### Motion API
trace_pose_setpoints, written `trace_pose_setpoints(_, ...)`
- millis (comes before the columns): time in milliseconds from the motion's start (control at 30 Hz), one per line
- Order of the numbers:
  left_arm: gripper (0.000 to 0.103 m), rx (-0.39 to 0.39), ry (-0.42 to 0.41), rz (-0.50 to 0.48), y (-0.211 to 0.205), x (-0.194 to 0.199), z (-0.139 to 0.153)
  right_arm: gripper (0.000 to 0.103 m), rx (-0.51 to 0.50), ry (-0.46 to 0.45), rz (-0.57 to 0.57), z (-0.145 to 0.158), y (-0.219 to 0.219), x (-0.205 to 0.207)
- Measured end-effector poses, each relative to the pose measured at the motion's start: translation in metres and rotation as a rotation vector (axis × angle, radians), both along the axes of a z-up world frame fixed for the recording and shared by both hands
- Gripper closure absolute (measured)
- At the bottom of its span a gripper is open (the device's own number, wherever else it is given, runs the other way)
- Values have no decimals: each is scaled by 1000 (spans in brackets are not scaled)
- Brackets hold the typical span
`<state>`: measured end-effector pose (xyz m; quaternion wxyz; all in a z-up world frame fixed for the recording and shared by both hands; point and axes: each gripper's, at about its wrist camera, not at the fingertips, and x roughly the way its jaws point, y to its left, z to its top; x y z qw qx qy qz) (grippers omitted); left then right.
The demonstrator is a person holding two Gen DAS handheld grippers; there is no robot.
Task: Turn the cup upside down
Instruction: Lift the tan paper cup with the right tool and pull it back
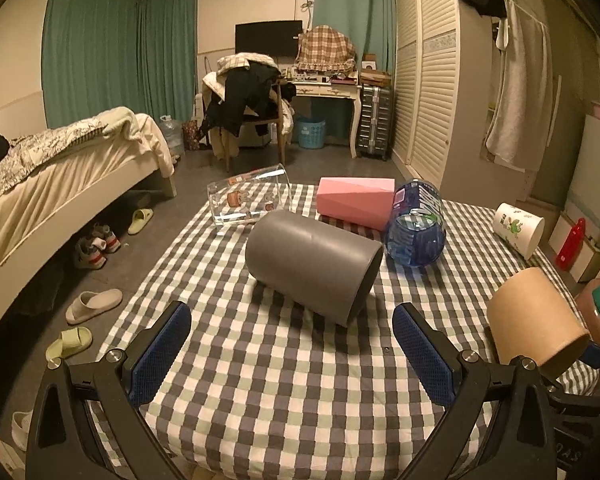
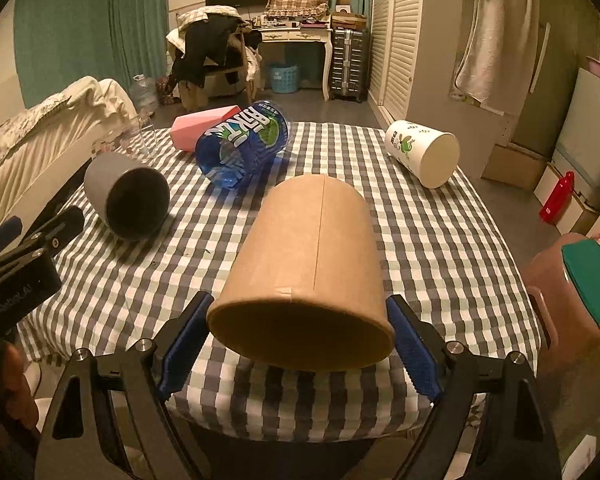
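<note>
My right gripper (image 2: 300, 344) clamps the near brown cardboard cup (image 2: 304, 276), lifted off the checked tablecloth (image 2: 440, 248); next I rotate it mouth-down. Left gripper (image 1: 292, 344) gapes wide, empty.

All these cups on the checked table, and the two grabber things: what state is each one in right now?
brown paper cup: on its side, rim toward the camera, between the right gripper's pads.
right gripper: closed on the brown paper cup.
left gripper: open, empty.
grey cup: lying on its side.
pink cup: lying on its side.
clear glass: tipped over.
blue bottle piece: lying on its side.
white printed cup: lying on its side.
</note>
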<state>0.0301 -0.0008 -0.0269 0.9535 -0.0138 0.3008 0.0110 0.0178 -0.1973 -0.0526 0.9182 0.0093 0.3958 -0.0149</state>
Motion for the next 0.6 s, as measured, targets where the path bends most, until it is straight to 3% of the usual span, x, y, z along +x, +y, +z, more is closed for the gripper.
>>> trace_pose_setpoints(233, 0, -63, 16, -15, -4, -2, 6, 8, -64, -7, 3, 7, 2, -5)
trace_pose_setpoints(467, 0, -49, 67, -5, -21, -3, 8, 3, -10, -89, 15, 45, -23, -22)
trace_pose_setpoints(600, 0, -8, 102, -8, -40, 0, 10, 2, -58, -95, -7, 61, -44, -22)
